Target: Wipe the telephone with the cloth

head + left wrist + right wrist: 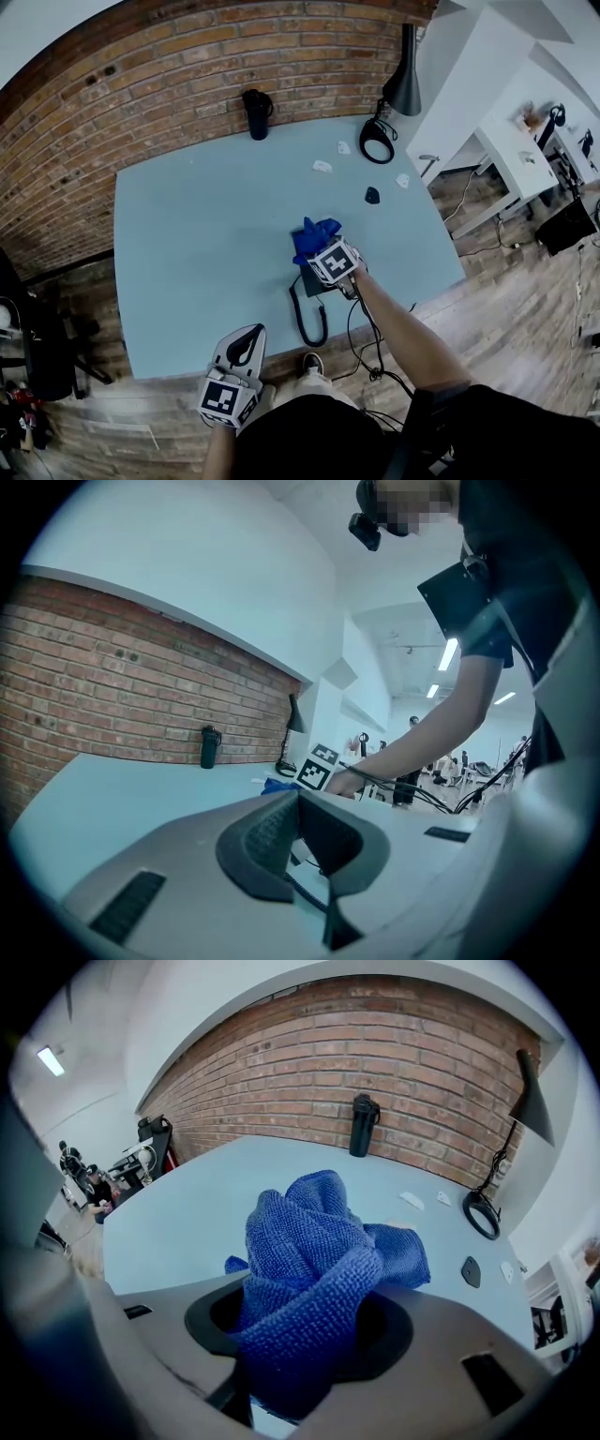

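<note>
The right gripper [302,1335] has its jaws closed on the bunched blue cloth [309,1246], which bulges out ahead of them in a fat wad, likely so that soft fabric rather than hard jaw meets the phone. In the head view, that wad sits low over the dark phone [314,284] near the table's [187,234] front edge. The gripper hides most of the phone, and I cannot tell whether the cloth is actually touching it. The phone's coiled cord [307,323] loops toward the person, lying loose on the table. The left gripper [309,850] has its jaws drawn together on nothing. It is held back at the near edge, well apart from the phone, seemingly parked out of the wiping arm's way and not bracing the phone. Further back, a bottle [257,112] and a lamp [401,80] stand clear of the work.
</note>
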